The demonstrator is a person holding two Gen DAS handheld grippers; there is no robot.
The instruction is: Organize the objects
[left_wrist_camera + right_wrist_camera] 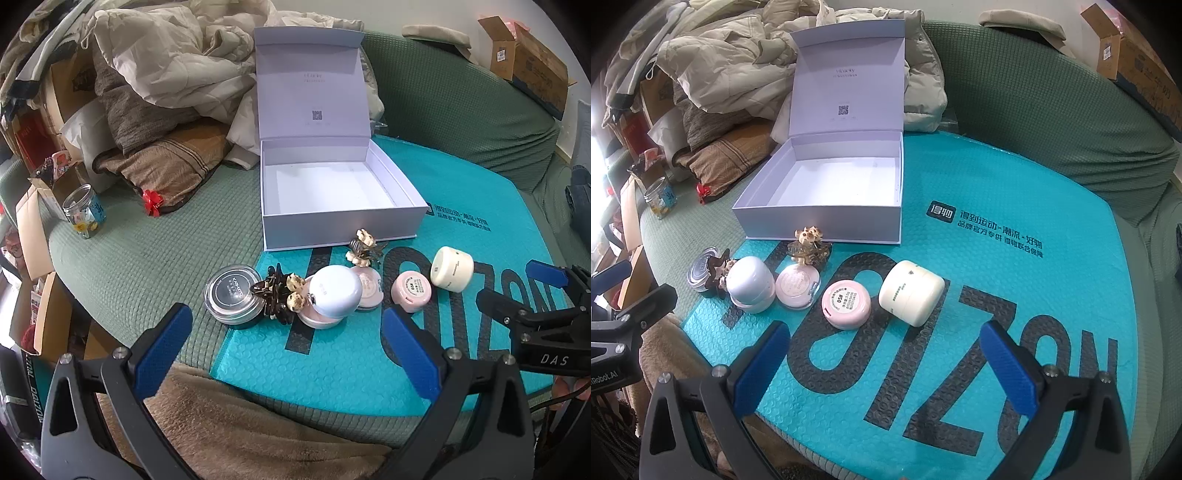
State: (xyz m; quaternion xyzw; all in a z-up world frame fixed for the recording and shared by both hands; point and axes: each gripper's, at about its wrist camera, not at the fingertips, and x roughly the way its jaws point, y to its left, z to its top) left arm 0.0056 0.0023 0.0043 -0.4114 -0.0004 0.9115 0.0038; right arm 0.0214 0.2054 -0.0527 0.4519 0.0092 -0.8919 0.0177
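An empty white box (341, 218) (816, 218) with its lid up stands on a teal bubble mailer (461, 236) (960, 184). In front of it lies a row of small things: a dark-lidded jar (233, 295) (701, 275), a brown hair clip (282, 291), a white-blue case (334, 291) (750, 284), a pink compact (798, 290), a pink round pot (412, 290) (846, 303), a cream jar (451, 268) (911, 291) and a second hair clip (364, 249) (809, 243). My left gripper (288, 328) and right gripper (886, 350) hover open, nearer than the row, holding nothing.
A heap of jackets and cushions (166, 74) fills the back left of the green sofa (147, 251). A small glass jar (84, 210) and a red bow (152, 201) lie at the left. Cardboard boxes (532, 62) stand at the back right. A tan blanket (221, 424) lies nearest.
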